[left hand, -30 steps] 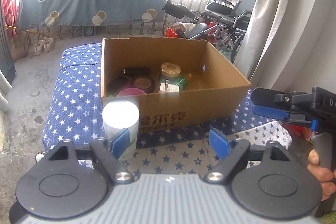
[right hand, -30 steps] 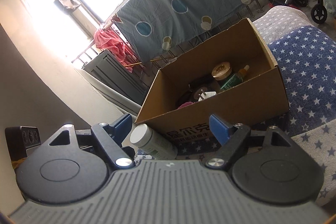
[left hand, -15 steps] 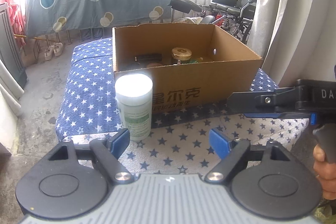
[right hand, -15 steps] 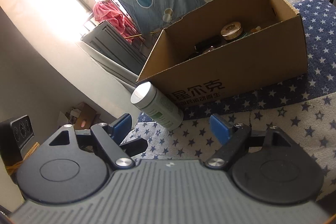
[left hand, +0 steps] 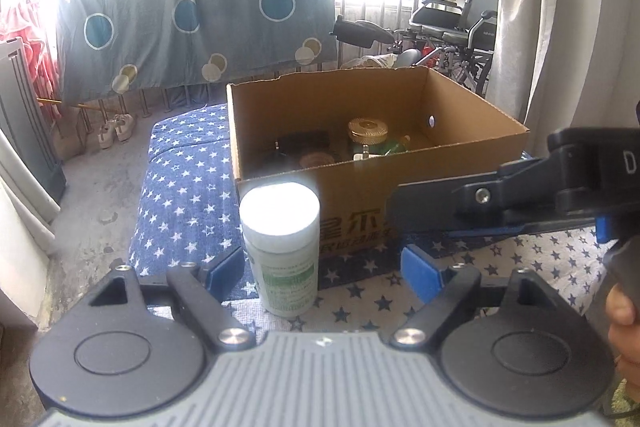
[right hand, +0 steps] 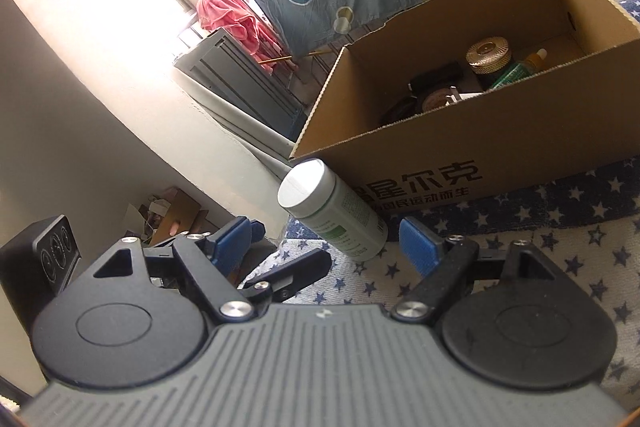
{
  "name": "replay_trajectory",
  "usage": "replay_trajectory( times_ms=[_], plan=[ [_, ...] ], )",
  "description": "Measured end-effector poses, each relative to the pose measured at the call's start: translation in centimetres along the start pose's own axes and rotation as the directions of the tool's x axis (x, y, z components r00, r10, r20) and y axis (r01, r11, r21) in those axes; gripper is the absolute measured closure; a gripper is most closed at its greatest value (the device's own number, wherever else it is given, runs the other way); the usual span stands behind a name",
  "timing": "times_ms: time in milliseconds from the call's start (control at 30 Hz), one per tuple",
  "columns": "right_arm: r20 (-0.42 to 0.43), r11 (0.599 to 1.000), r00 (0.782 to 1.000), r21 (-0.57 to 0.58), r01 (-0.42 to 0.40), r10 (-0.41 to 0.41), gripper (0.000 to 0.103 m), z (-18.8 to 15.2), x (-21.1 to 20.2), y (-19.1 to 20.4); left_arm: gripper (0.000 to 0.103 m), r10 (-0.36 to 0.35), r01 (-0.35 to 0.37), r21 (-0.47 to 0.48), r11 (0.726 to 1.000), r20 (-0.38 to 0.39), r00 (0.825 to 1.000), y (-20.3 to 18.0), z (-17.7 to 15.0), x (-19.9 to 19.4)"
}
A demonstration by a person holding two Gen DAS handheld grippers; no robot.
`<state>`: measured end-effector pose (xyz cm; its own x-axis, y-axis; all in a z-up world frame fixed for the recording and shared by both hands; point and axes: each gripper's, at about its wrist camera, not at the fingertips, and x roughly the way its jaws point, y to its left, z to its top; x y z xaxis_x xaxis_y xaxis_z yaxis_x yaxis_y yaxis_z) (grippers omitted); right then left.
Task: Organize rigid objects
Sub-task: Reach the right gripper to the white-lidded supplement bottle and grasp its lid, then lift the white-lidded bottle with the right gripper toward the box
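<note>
A white bottle with a green label (left hand: 282,247) stands upright on the star-patterned cloth (left hand: 184,187), just in front of the left corner of an open cardboard box (left hand: 460,163). It also shows in the right wrist view (right hand: 332,211). My left gripper (left hand: 322,269) is open, and the bottle stands between its blue pads, nearer the left one. My right gripper (right hand: 332,247) is open and empty, close to the bottle's base; in the left wrist view it reaches in from the right (left hand: 480,203). The box (right hand: 500,131) holds a gold-lidded jar (left hand: 367,131), a green bottle and dark items.
The cloth-covered surface ends at the left with bare floor (left hand: 92,195) below. A wheelchair (left hand: 452,27) and a curtain (left hand: 568,27) stand behind on the right. A blue patterned sheet (left hand: 192,23) hangs at the back.
My left gripper has moved forward and right, so the bottle now stands between its pads. My right gripper has come closer to the bottle and the box.
</note>
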<state>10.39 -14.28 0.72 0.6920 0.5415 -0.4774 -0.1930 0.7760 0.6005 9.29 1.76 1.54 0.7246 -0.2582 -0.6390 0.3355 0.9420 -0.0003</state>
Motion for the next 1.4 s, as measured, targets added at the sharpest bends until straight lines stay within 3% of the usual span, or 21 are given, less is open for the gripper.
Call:
replay_trajectory(
  times_ms=[367,767,1400],
  plan=[
    [-0.005,0.997,0.998,0.029,-0.068,0.068,0.024,2.2,4.3,0.0,0.021,0.021,-0.020,-0.044,0.999,0.005,1.000,0.9,0.8,2.4],
    [-0.056,0.995,0.996,0.073,-0.065,0.070,0.054,1.8,7.5,-0.7,0.050,0.076,-0.075,-0.027,0.997,0.017,0.997,0.7,0.9,2.6],
    [-0.042,0.998,0.998,0.056,-0.040,0.042,0.054,1.6,5.3,-0.4,0.050,0.023,-0.022,-0.022,1.000,0.039,0.999,-0.8,0.8,0.9]
  ],
)
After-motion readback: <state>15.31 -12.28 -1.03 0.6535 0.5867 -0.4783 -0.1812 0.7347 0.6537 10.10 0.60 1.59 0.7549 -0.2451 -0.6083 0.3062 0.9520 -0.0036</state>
